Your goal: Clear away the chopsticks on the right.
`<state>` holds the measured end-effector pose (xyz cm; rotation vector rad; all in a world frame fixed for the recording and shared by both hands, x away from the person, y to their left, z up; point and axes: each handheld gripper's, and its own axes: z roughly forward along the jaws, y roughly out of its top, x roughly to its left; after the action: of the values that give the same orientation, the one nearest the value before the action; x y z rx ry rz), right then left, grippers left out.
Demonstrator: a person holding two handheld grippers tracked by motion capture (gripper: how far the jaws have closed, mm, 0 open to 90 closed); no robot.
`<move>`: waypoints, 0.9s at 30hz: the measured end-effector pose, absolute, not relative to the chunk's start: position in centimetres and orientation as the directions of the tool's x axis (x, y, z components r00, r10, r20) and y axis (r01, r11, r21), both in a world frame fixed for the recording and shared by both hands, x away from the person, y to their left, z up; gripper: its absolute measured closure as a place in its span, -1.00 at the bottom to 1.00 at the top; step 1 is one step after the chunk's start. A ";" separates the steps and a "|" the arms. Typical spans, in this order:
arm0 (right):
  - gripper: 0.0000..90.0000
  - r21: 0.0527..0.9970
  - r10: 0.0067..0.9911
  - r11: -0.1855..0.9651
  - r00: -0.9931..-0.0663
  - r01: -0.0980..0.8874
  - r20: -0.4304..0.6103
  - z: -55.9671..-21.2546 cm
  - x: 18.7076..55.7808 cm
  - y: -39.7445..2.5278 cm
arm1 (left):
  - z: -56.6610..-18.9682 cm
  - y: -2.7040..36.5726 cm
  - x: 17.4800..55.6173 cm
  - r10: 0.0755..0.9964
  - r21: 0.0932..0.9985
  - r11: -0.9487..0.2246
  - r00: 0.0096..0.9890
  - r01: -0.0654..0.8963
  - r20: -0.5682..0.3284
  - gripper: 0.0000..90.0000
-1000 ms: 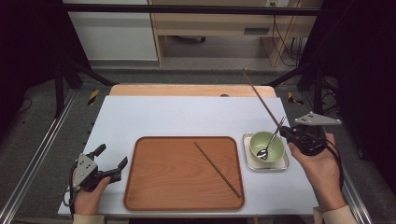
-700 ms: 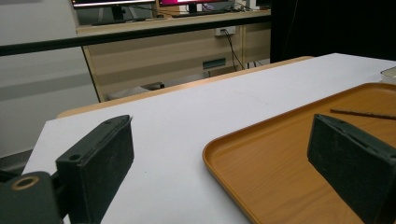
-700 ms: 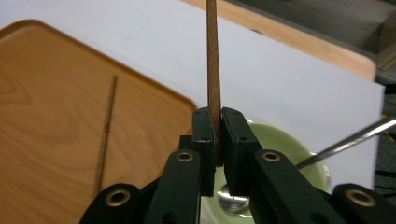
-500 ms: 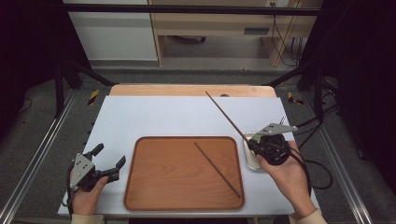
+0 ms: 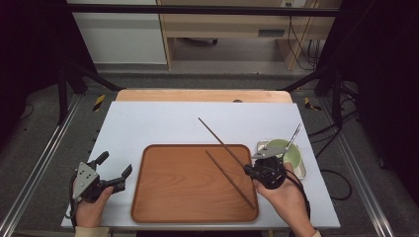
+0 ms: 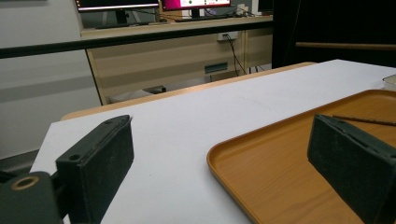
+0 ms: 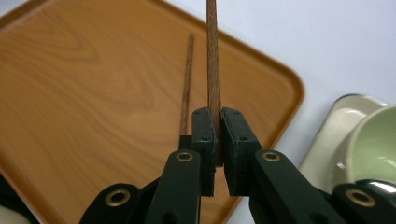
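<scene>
1. Table [image 5: 163, 123], white top.
2. Tray [image 5: 168, 197] at centre, one chopstick [image 5: 230, 178] lying in it.
3. Bowl [image 5: 291, 154] right of tray.
4. Left gripper [image 5: 112, 175] left of tray, jaws spread, empty.
5. Right gripper [image 5: 249, 170] at tray's right edge, jaws pinching held chopstick [image 5: 220, 138], slanting over tray.

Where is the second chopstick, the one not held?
In the high view, the loose chopstick lies flat on the right half of the wooden tray, beside the right tool.

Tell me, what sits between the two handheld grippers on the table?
In the high view, the wooden tray lies between the left gripper and right gripper, with one chopstick lying on it.
</scene>
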<state>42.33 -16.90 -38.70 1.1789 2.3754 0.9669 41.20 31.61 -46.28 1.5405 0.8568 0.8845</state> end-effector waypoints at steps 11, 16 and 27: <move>0.88 0.671 0.780 0.440 -0.624 0.596 0.042 -40.3 41.3 -16.0 | -46.2 31.6 41.2 0.883 0.990 -0.127 0.460 0.057 0.087 -0.85; 0.88 0.660 0.782 0.436 -0.620 0.612 0.058 -40.8 40.9 -15.9 | -46.3 31.6 41.2 0.883 0.990 -0.126 0.461 0.056 0.086 -0.85; 0.88 0.629 0.778 0.447 -0.623 0.636 0.077 -42.2 39.7 -15.6 | -46.3 31.5 41.2 0.882 0.990 -0.128 0.463 0.056 0.088 -0.85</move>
<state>39.73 -15.57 -42.16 1.2310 2.4749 0.9308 41.23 31.50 -46.26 1.5410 0.8502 0.8813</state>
